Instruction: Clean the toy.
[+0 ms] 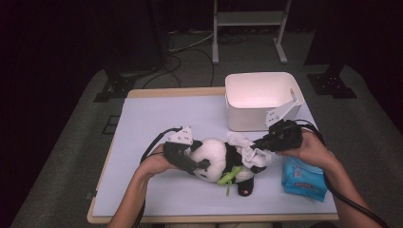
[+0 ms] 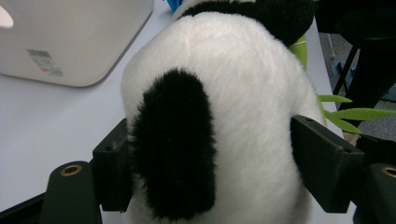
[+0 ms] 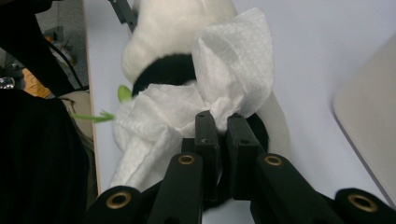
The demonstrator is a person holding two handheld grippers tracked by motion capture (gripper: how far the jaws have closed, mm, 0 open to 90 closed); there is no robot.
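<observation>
Panda toy lies on its side on the table, between both grippers. A small label on the white bin and print on the blue wipes pack are too small to read. Left gripper has its jaws spread around the panda's head, both pressing the plush. Right gripper pinches a white wipe draped over the panda's body

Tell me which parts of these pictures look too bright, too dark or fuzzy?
High view: the white bin glows washed-out inside and the room behind is nearly black. Left gripper view: the toy panda is soft and close, its fur blurred. Right gripper view: the paper wipe is bright, the left side deep in shadow.
</observation>
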